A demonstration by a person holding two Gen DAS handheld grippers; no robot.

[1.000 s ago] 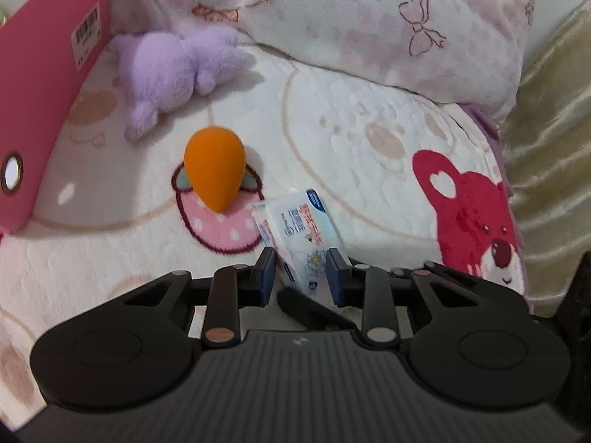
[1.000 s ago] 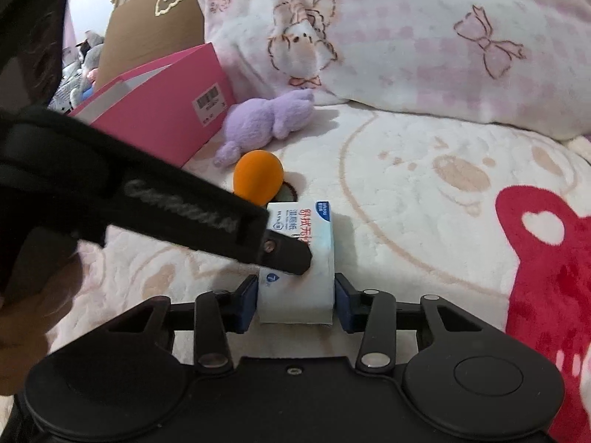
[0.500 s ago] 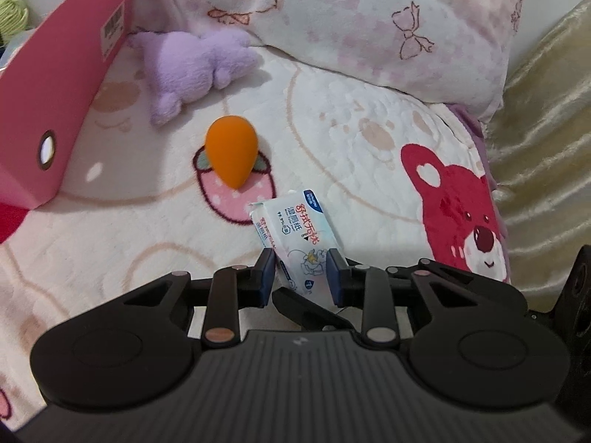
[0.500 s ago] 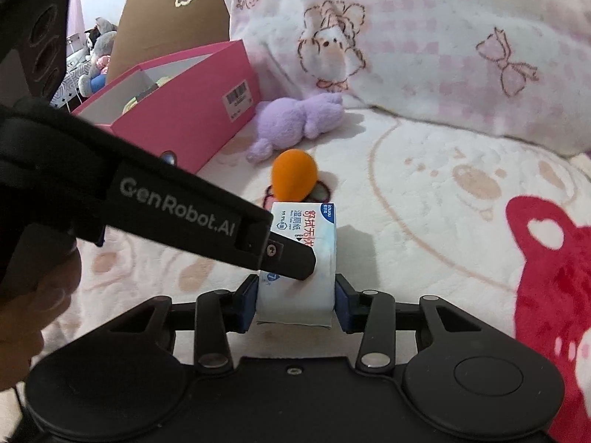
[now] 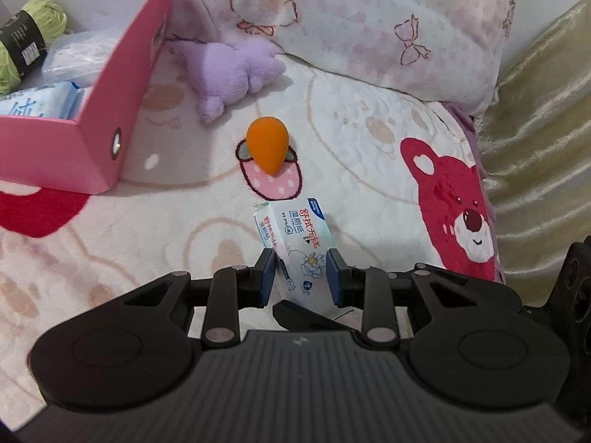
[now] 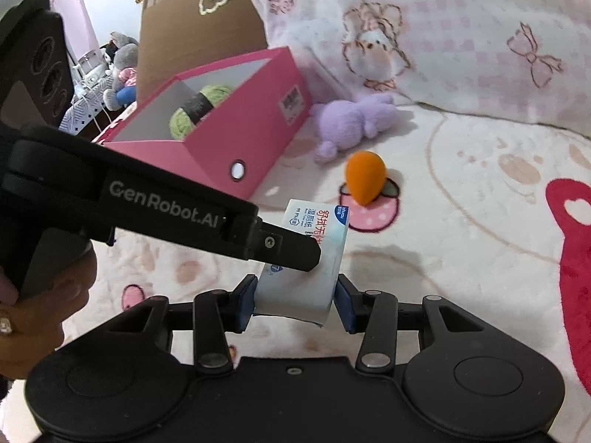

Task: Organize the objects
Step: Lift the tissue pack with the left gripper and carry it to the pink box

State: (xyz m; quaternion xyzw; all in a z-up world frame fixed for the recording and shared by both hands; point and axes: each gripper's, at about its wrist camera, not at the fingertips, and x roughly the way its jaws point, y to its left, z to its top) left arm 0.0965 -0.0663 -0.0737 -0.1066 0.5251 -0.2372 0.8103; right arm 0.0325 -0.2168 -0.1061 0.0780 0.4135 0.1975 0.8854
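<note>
A white and blue pack of wet wipes (image 5: 295, 243) is held off the blanket by both grippers. My left gripper (image 5: 301, 277) is shut on it from one side; its finger crosses the right wrist view (image 6: 280, 247). My right gripper (image 6: 293, 301) is shut on the same pack (image 6: 306, 258). An orange sponge egg (image 5: 267, 149) lies on the blanket beyond, also in the right wrist view (image 6: 365, 177). A purple plush toy (image 5: 229, 70) lies behind it. An open pink box (image 5: 110, 92) stands at the left.
The pink box (image 6: 258, 118) holds a green yarn ball (image 5: 26, 40), a clear bag and a blue wipes pack (image 5: 40, 105). A big pink-and-white pillow (image 5: 369, 18) lies behind. A gold curtain (image 5: 535, 129) hangs at the right. A cardboard box (image 6: 199, 18) stands behind the pink box.
Both grippers have risen with the wipes pack held between them, so the scene looks farther away. The inside of the pink box has come into view.
</note>
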